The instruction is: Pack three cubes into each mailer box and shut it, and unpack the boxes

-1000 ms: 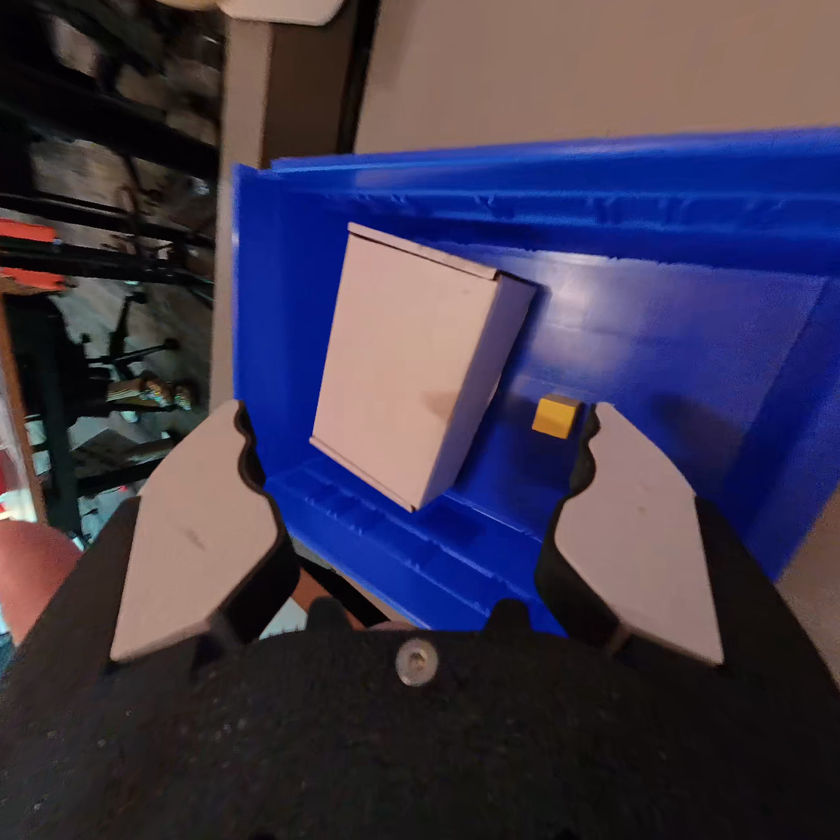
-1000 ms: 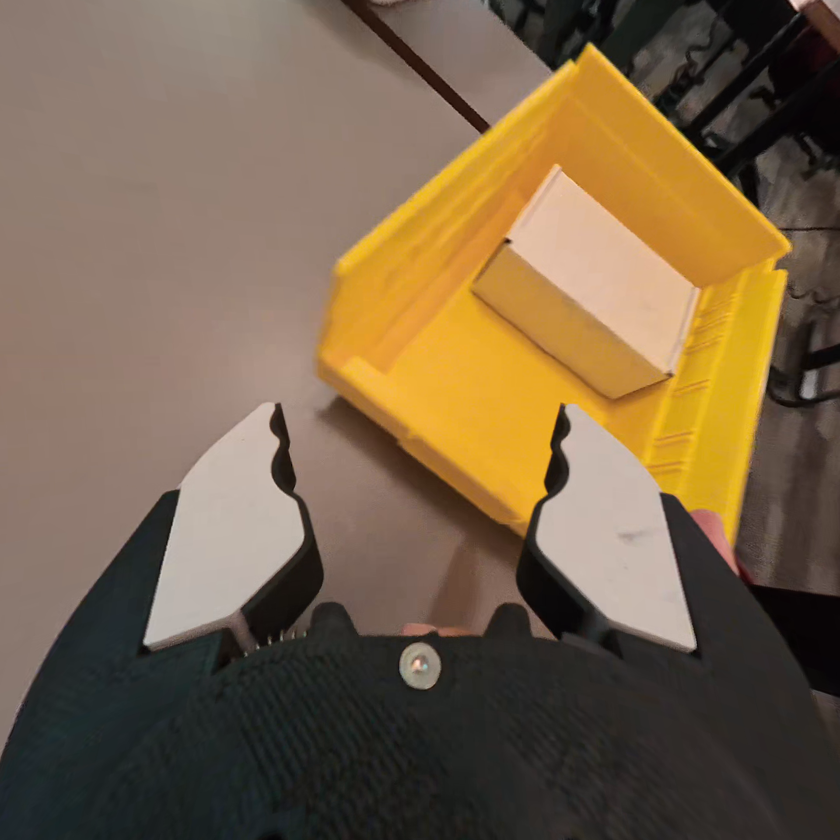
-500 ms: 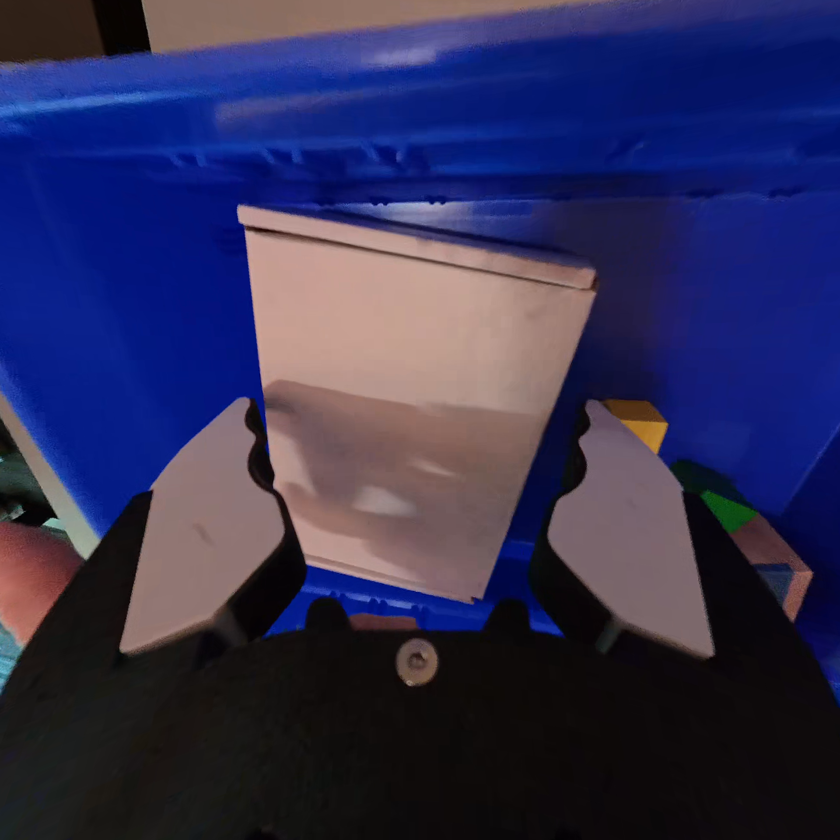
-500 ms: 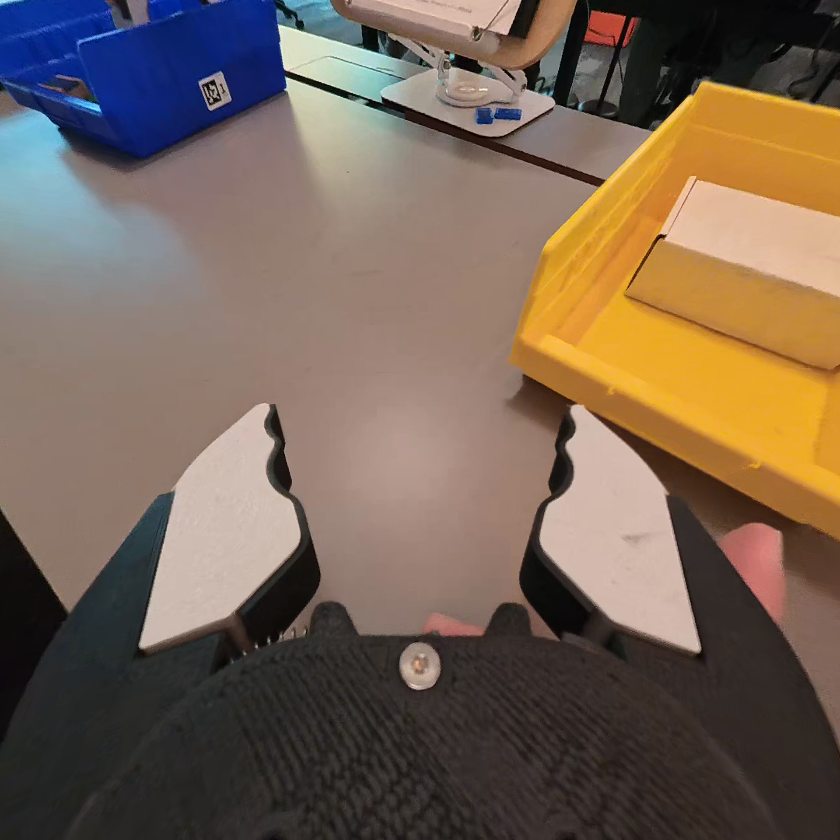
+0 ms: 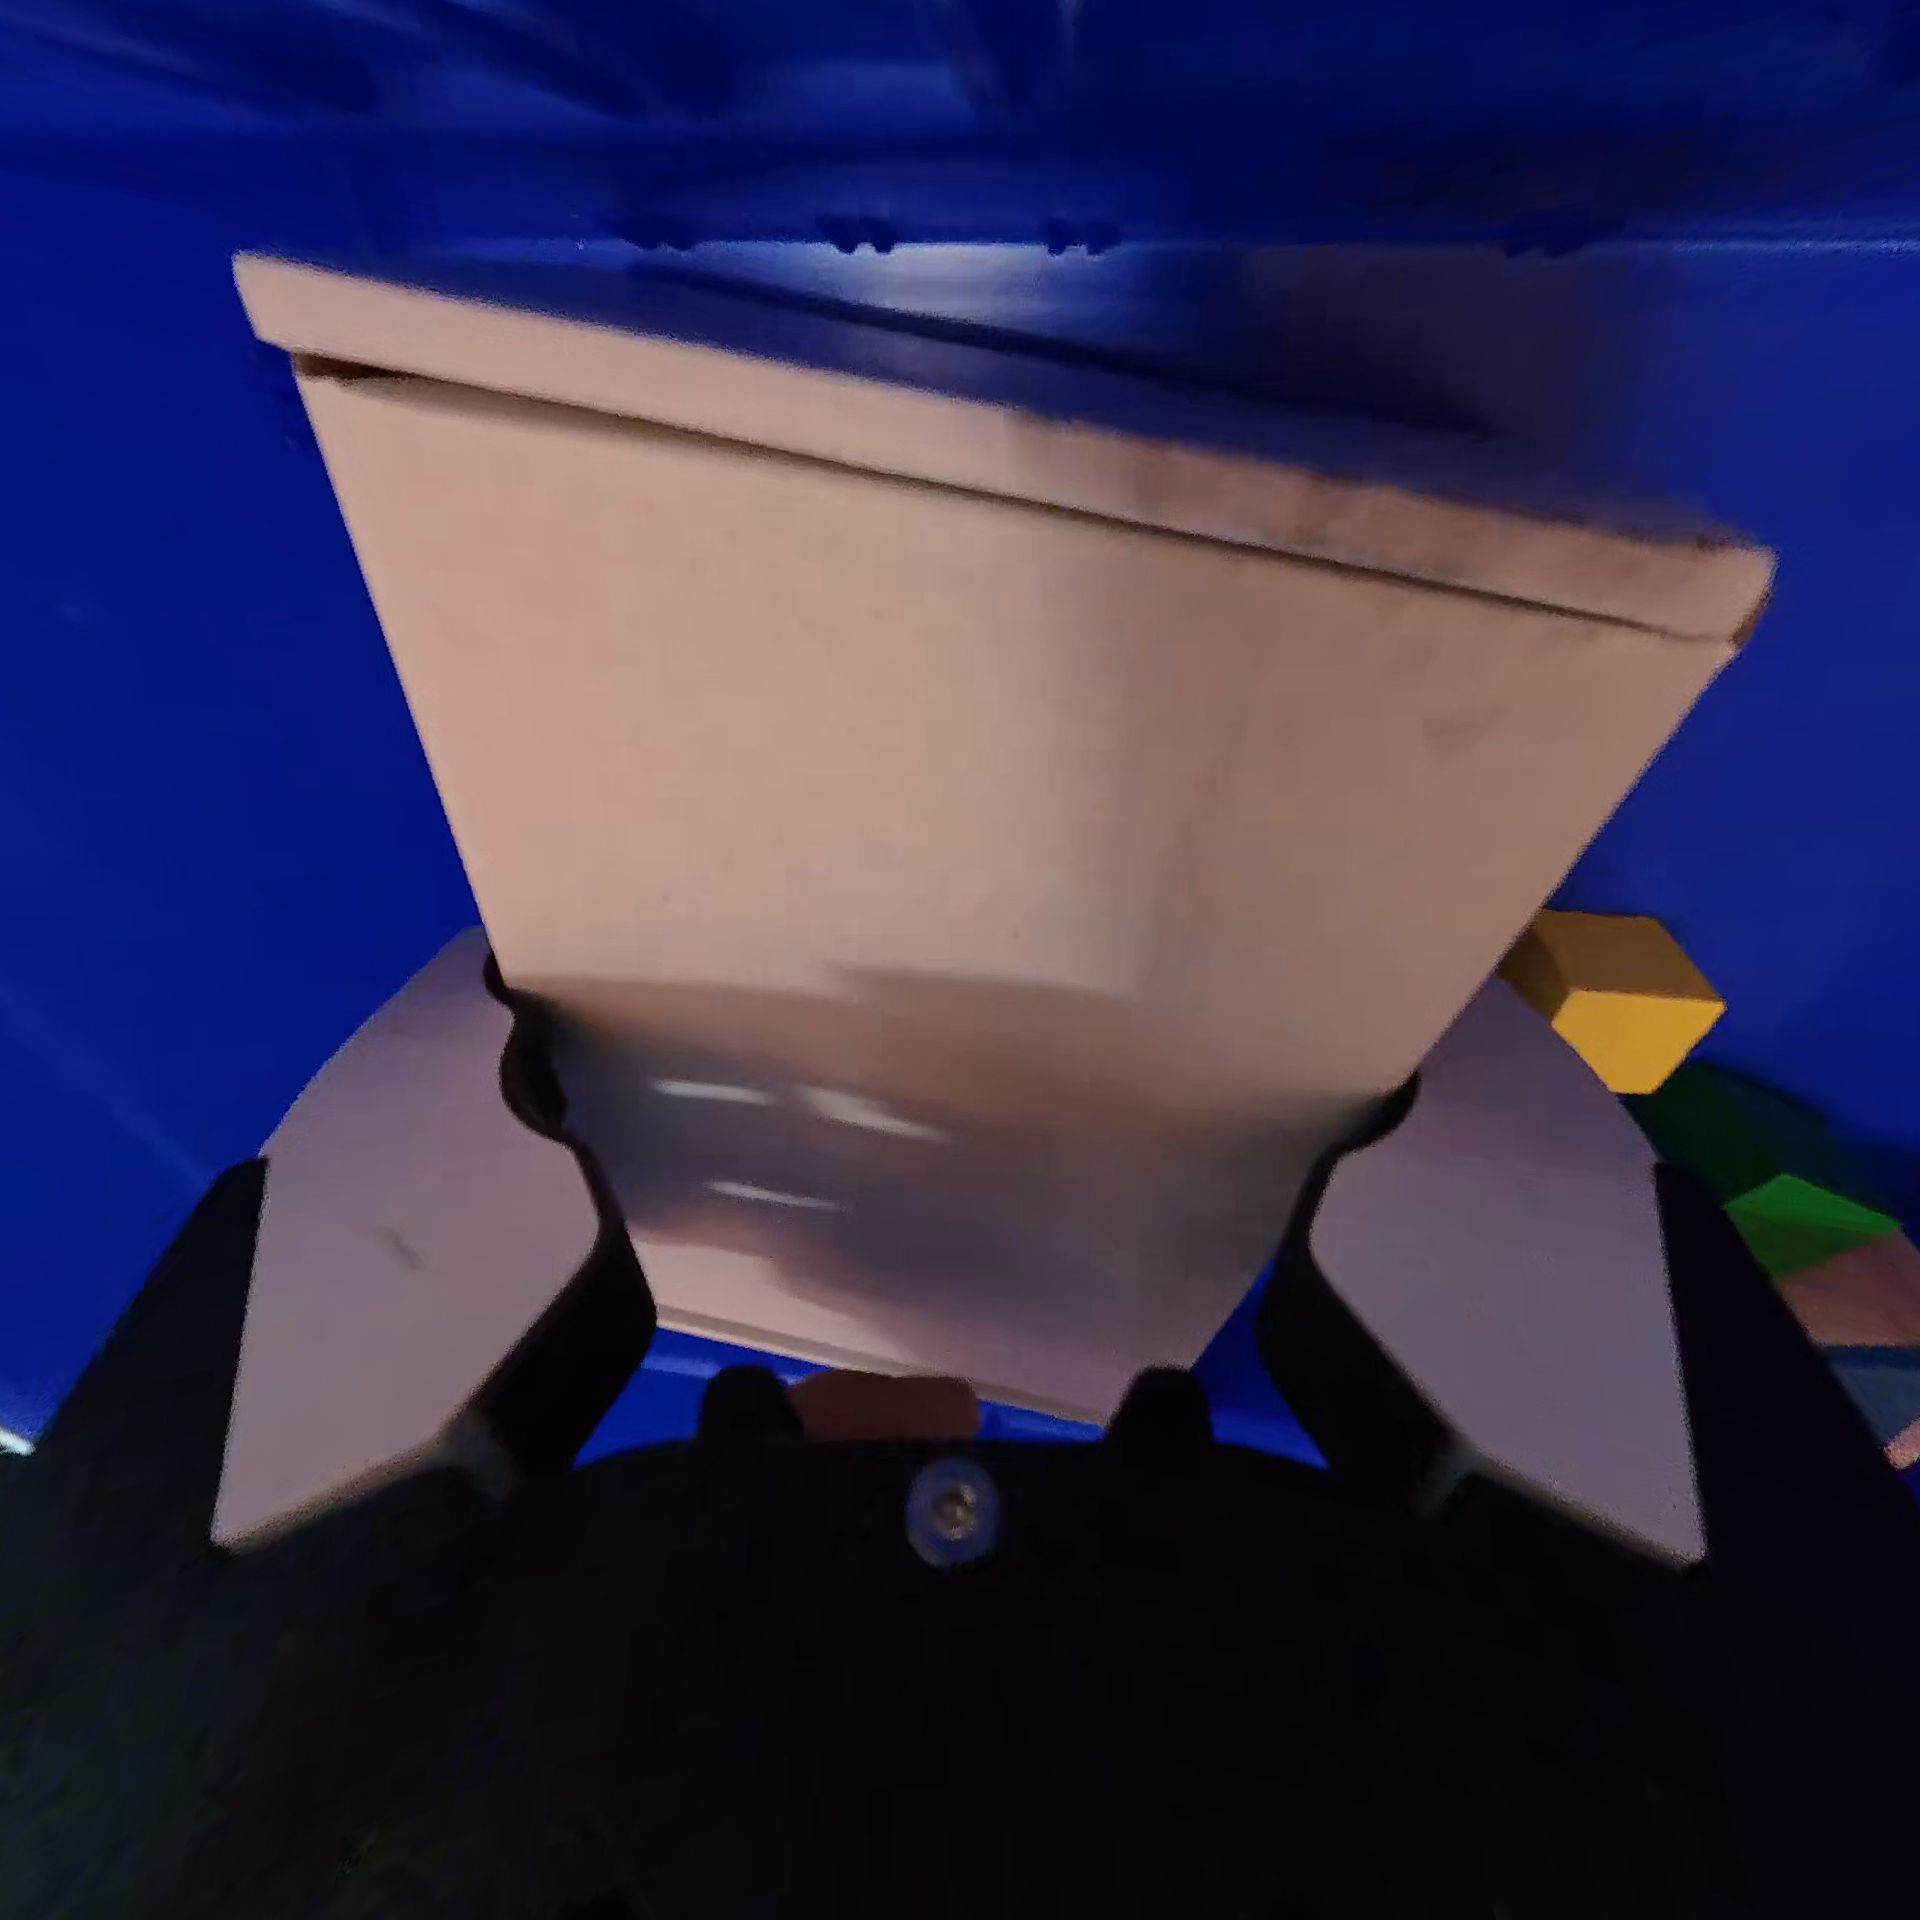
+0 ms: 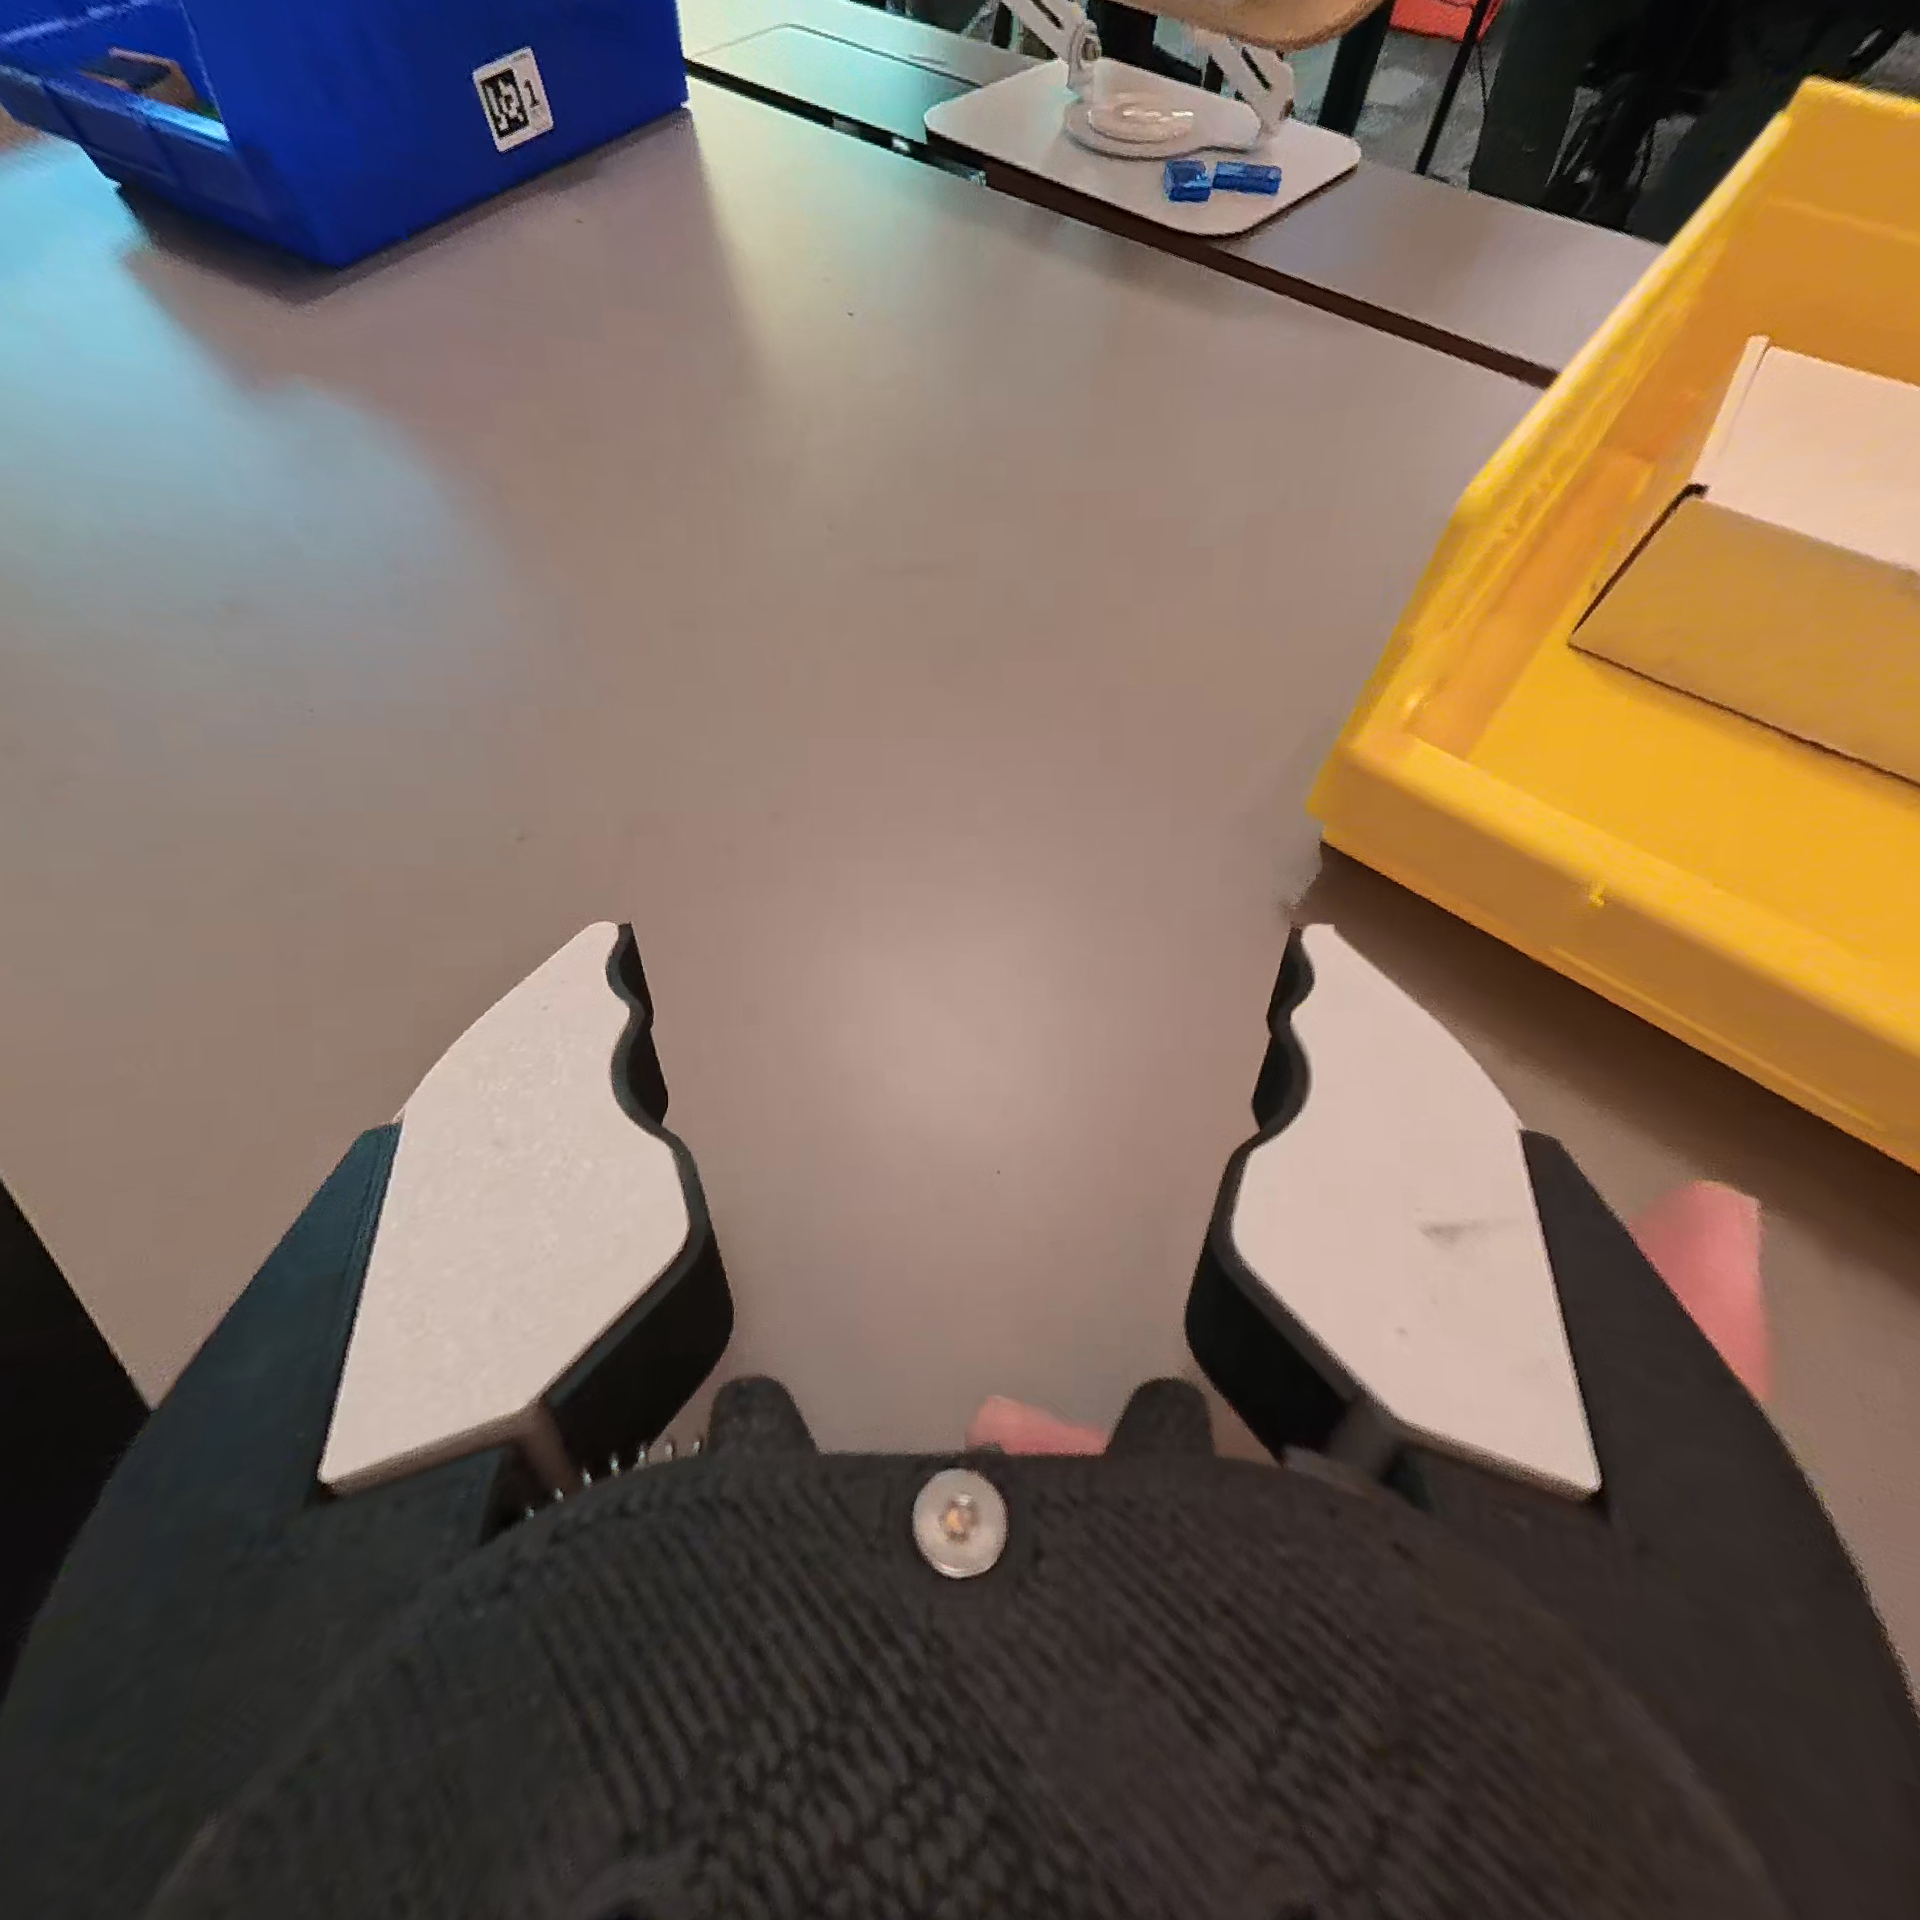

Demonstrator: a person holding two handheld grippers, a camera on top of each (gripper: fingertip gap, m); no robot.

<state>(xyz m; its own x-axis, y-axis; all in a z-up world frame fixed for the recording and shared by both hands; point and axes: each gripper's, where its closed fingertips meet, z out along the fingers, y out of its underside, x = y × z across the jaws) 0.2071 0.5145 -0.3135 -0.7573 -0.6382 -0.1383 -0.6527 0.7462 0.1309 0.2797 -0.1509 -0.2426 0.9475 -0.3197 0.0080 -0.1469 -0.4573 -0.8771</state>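
Your left tool [image 5: 951, 1049] has its two fingers spread wide on either side of a closed white mailer box [image 5: 935, 790] inside the blue bin [image 5: 156, 644]. Both fingertips [image 5: 457, 997] sit right against the box's lower corners, but the picture is blurred and you cannot tell whether they are actually pressing on it. The box stands tilted, its lid edge towards the bin's far wall. Just right of it, low in the bin, lie a yellow cube [image 5: 1621, 1018], a green cube [image 5: 1797, 1226] and, at the edge of the view, another block in pink and blue [image 5: 1860, 1320].

Your right tool [image 6: 961, 956] is wide open and holds nothing; bare grey desk [image 6: 831, 582] shows between its fingers. To its right, near the fingertip, sits the yellow bin [image 6: 1621, 862] with a second closed white box [image 6: 1787, 582] inside. Far off at the desk's upper left is the blue bin [image 6: 353, 125], and beyond the desk seam a white stand base [image 6: 1143, 156] with two small blue pieces [image 6: 1216, 179] on it.
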